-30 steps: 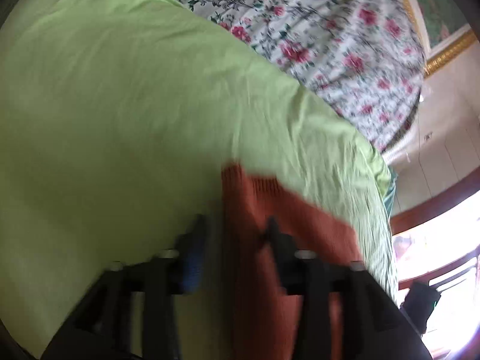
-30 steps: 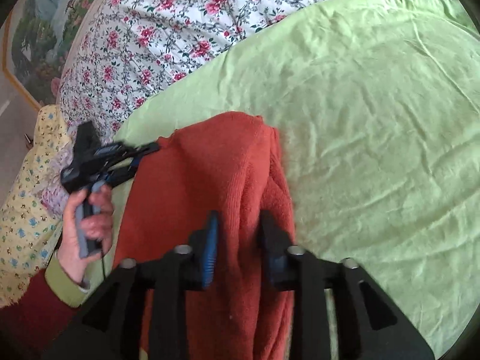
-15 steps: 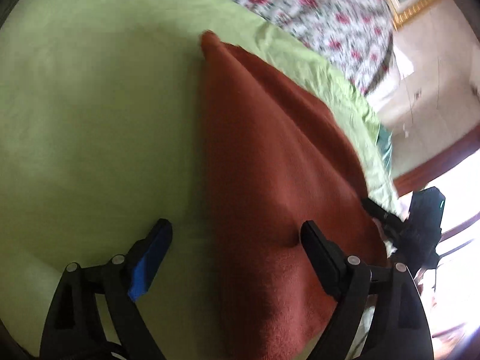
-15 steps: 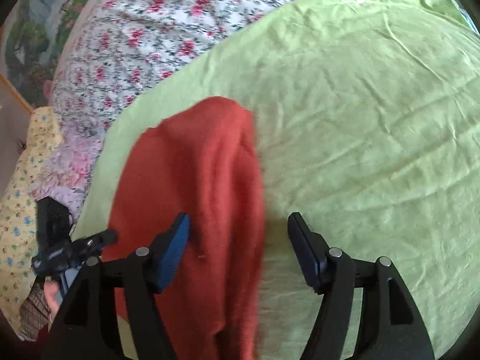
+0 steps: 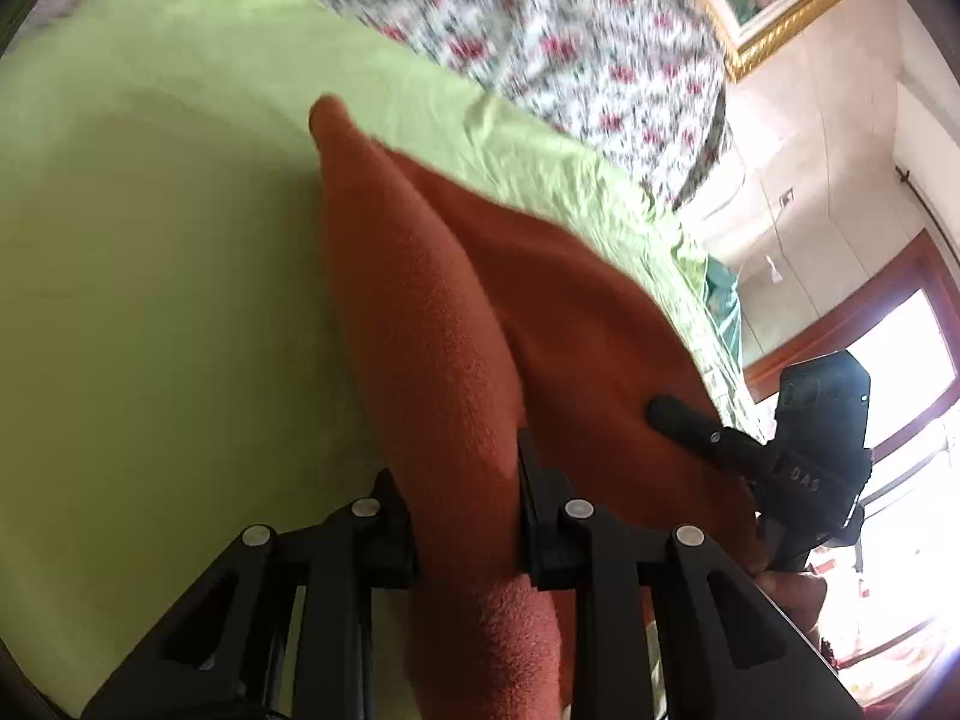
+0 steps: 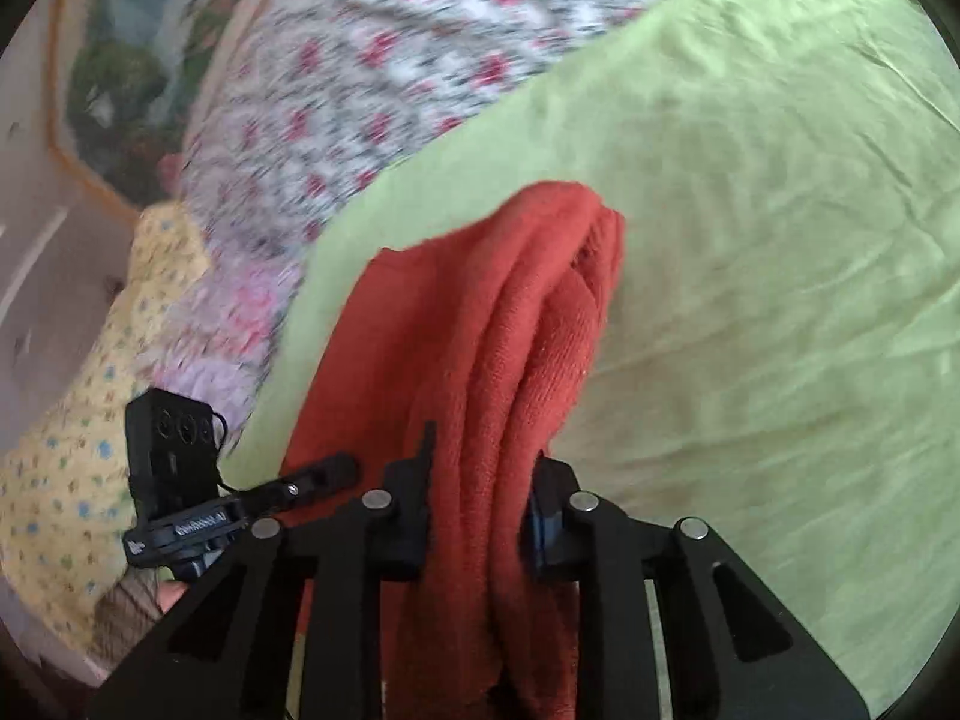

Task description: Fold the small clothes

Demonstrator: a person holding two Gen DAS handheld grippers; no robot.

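A rust-orange knit garment (image 5: pixel 480 312) lies in long folds on a light green sheet (image 5: pixel 150 270). My left gripper (image 5: pixel 462 516) is shut on a thick fold of its near edge. In the right wrist view the same garment (image 6: pixel 480 348) runs away from me, bunched in ridges. My right gripper (image 6: pixel 480 516) is shut on the bunched near edge. The right gripper also shows in the left wrist view (image 5: pixel 678 414), at the garment's right side. The left gripper shows in the right wrist view (image 6: pixel 324 474), at its left side.
The green sheet (image 6: pixel 750 240) covers a bed with a floral cover (image 6: pixel 372 78) behind it. A yellow patterned cloth (image 6: pixel 72 480) lies at the left. A tiled floor, a wall and a bright window (image 5: pixel 900 360) are off the bed's right edge.
Both grippers were wide open over the garment half a second ago. Both have since shut on folds of its near edge. The views are blurred by motion.
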